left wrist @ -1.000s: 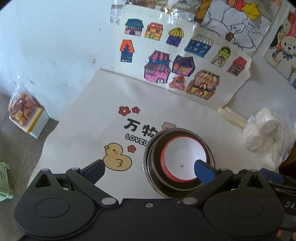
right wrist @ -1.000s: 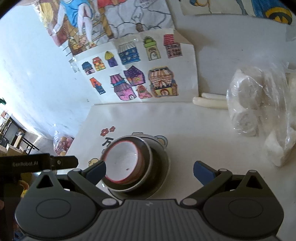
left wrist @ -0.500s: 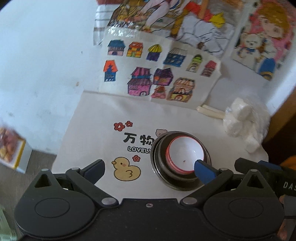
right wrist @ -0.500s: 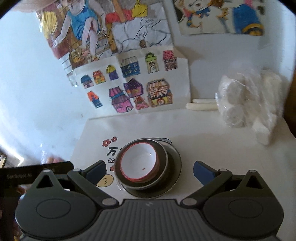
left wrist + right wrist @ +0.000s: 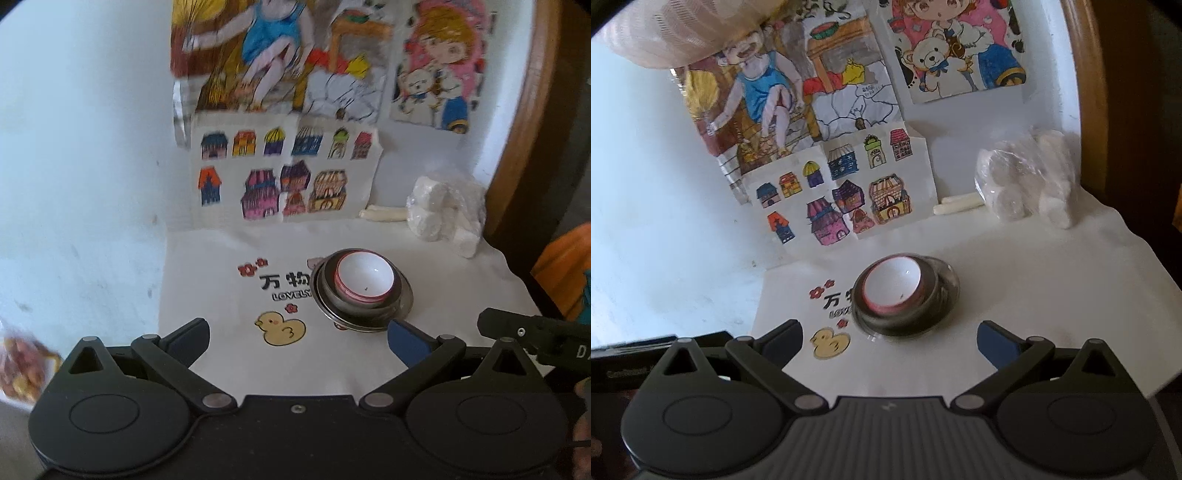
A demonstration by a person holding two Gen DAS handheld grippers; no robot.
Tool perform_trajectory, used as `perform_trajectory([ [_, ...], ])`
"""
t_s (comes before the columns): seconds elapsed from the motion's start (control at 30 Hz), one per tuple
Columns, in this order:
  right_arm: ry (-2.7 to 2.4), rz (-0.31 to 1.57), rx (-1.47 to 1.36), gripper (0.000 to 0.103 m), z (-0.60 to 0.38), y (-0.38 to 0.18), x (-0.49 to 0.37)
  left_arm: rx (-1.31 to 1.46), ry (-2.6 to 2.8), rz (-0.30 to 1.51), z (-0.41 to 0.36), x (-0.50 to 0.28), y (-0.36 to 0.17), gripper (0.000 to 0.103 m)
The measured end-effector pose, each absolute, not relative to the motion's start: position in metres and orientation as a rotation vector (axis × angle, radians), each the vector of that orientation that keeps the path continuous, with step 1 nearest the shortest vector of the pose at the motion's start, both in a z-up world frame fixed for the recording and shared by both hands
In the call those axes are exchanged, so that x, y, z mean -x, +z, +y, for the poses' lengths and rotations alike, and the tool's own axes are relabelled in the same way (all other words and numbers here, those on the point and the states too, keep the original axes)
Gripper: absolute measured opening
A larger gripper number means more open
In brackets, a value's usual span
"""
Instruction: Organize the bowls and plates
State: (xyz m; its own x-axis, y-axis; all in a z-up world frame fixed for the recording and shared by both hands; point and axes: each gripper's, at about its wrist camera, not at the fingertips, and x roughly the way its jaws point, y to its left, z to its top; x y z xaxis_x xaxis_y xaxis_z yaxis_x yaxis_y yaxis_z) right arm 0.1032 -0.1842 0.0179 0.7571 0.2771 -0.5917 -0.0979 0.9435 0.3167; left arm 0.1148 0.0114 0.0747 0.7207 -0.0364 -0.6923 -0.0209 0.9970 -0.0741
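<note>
Presently both the left gripper (image 5: 297,341) and right gripper (image 5: 889,341) stand spread and empty, short of the red-rimmed white bowl (image 5: 364,277) nested in steel dishes (image 5: 945,295) ahead between their fingers, so any withdrawal should stay level to avoid nudging the stack.

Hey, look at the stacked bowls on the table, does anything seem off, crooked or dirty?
One small oddity: a dark speck sits inside the white red-rimmed bowl, near its front wall. That bowl is nested off-centre, toward the left side of the metal bowl. Nothing is spilled or broken. Both tools are open and clear of the stack.
</note>
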Motion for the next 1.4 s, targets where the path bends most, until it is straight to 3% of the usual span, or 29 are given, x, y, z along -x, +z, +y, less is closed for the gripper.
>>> perform_trajectory([
  [0.9, 0.216, 0.625, -0.196, 0.103, -0.199, 0.044, 0.022, 0.148, 0.070, 0.689, -0.010, 0.020, 0.097, 0.102],
  [1.4, 0.123, 0.587, -0.191, 0.103, -0.152, 0.052, 0.048, 0.138, -0.047, 0.700, 0.033, 0.035, 0.092, 0.102],
])
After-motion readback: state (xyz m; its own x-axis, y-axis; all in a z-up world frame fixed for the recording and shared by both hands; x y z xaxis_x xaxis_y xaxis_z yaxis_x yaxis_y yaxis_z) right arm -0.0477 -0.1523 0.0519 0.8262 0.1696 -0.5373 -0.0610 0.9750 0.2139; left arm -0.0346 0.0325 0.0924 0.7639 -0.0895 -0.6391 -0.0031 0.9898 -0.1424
